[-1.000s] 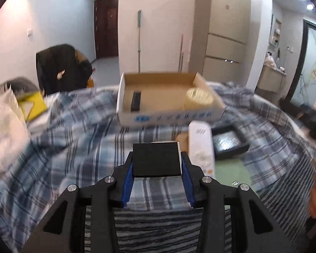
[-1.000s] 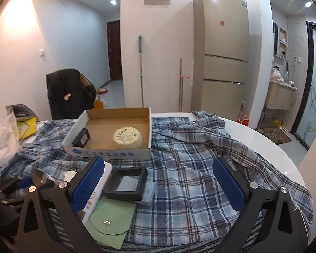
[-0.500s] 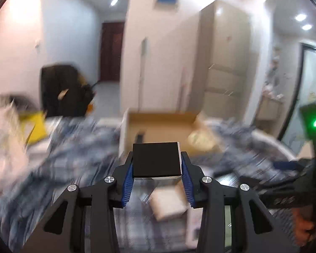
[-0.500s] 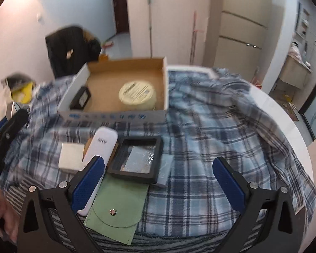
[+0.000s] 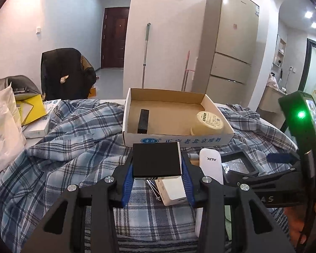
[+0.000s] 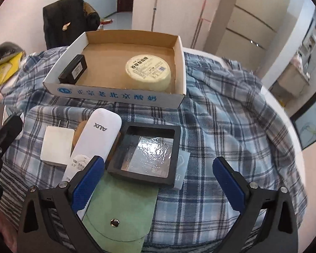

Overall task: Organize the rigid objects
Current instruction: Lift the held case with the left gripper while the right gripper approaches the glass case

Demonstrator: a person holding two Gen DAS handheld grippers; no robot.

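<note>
A big plaid cloth covers the table. On it, at 12 o'clock in the right view, sits an open cardboard box. Inside the box a round yellow tub lies at the 3 o'clock side, and a small black box lies at the 9 o'clock side.

Just in front of the cardboard box is a group of loose things. A green pouch lies at 6 o'clock. A black frame with a shiny middle rests partly on the pouch. A white remote lies touching the frame at its 9 o'clock side. A white square sits at 9 o'clock of the remote.

The right gripper has its blue jaws wide apart with nothing in them. It hangs over the frame and pouch.

The left gripper is clamped on a flat black square, held up above the cloth. The cardboard box is at 12 o'clock from it, close by.
</note>
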